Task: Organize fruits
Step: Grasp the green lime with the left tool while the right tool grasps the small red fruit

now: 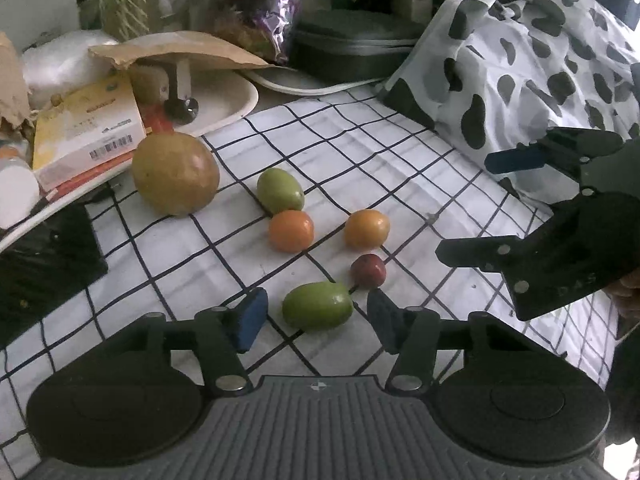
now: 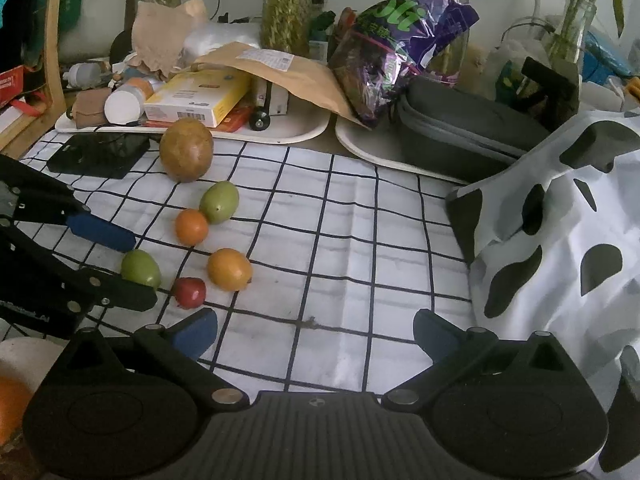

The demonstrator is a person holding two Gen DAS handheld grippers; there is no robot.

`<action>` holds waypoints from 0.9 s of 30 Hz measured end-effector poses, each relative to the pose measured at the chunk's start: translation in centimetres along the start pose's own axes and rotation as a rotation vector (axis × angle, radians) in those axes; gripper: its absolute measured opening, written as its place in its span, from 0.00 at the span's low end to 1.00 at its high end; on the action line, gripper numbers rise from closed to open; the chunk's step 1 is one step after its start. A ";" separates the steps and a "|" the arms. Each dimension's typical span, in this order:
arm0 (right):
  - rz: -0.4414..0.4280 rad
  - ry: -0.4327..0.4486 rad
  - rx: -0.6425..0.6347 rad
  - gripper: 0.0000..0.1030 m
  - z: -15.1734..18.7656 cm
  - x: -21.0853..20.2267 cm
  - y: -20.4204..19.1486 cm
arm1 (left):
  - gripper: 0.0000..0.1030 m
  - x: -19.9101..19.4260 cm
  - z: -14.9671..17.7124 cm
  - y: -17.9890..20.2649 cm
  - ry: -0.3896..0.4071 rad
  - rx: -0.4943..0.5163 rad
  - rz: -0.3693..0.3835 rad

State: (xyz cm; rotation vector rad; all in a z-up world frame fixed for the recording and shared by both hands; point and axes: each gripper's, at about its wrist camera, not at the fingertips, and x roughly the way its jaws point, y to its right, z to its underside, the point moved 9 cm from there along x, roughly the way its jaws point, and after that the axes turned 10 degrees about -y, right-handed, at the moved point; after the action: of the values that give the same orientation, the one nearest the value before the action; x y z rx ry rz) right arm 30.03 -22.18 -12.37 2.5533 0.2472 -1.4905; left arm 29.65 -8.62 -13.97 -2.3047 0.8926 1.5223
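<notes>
Left gripper (image 1: 318, 322) lowered over the checked cloth (image 1: 360, 152), blue pads on both sides of the near green fruit (image 1: 317, 305), at 9 and 3 o'clock of it. Small gaps visible between pads and fruit, so not yet clenched: jaws apart, fruit between them but not pressed. In the right wrist view, same green fruit (image 2: 141, 268) seen between the left gripper's fingers, resting on the cloth.

From this fruit, in the left wrist view: small red fruit (image 1: 368, 269) just beside at 1 o'clock, yellow-orange fruit (image 1: 367, 229) farther at 1 o'clock, orange fruit (image 1: 291, 231) at 11 o'clock, touching the second green fruit (image 1: 280, 191) behind it. Large brownish round fruit (image 1: 176, 173) farther at 10 o'clock, near the white tray (image 1: 224, 116) with boxes.

Right gripper (image 2: 316, 340) released, jaws wide, nothing between them, only bare cloth under. Spotted black-and-white bag (image 2: 560, 240) at 3 o'clock of it, fruits at 10 o'clock.
</notes>
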 end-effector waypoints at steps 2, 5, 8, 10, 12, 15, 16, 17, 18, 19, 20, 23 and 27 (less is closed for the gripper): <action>0.000 0.000 -0.004 1.00 -0.1 0.1 0.0 | 0.48 0.4 0.0 -0.2 0.002 -0.006 -0.010; -0.005 0.000 -0.007 1.00 -0.2 0.2 -0.2 | 0.37 0.4 -0.2 -0.3 0.011 -0.015 -0.001; -0.020 0.000 -0.015 1.00 -0.1 0.2 -0.6 | 0.37 0.1 -0.2 -0.5 0.014 -0.023 -0.020; -0.043 0.003 -0.024 1.00 -0.1 0.2 -1.0 | 0.37 -0.5 -0.4 -0.8 0.031 -0.028 -0.029; -0.088 0.003 -0.038 0.99 -0.1 0.2 -1.8 | 0.37 -1.1 -0.5 -0.9 0.048 -0.034 -0.028; -0.148 -0.006 -0.071 0.85 0.0 0.2 -3.2 | 0.37 -1.8 -0.5 -1.5 0.065 -0.042 -0.034; -0.166 -0.011 -0.085 0.83 0.1 0.3 -3.8 | 0.37 -2.0 -0.4 -1.6 0.069 -0.044 -0.036; -0.181 -0.011 -0.100 0.81 0.1 0.3 -4.3 | 0.37 -2.1 -0.4 -1.7 0.071 -0.045 -0.037; -0.192 -0.010 -0.116 0.77 0.1 0.4 -4.8 | 0.37 -2.2 -0.3 -1.9 0.073 -0.046 -0.039; -0.198 -0.007 -0.131 0.73 -0.1 0.5 -5.2 | 0.37 -2.4 -0.2 -2.1 0.075 -0.047 -0.042; -0.202 -0.009 -0.141 0.65 -0.2 0.6 -5.6 | 0.37 -2.6 -0.1 -2.3 0.077 -0.048 -0.043; -0.215 -0.033 -0.145 0.46 -0.5 1.3 -6.1 | 0.37 -2.9 0.1 -2.8 0.082 -0.052 -0.046; -0.229 -0.042 -0.165 0.37 -0.9 1.9 -7.0 | 0.37 -3.2 0.4 -3.5 0.085 -0.065 -0.044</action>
State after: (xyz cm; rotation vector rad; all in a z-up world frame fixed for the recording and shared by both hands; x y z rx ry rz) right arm 30.11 -15.10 -14.01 2.4258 0.6482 -1.5259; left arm 30.63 -4.51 -11.68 -2.4342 0.8183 1.4663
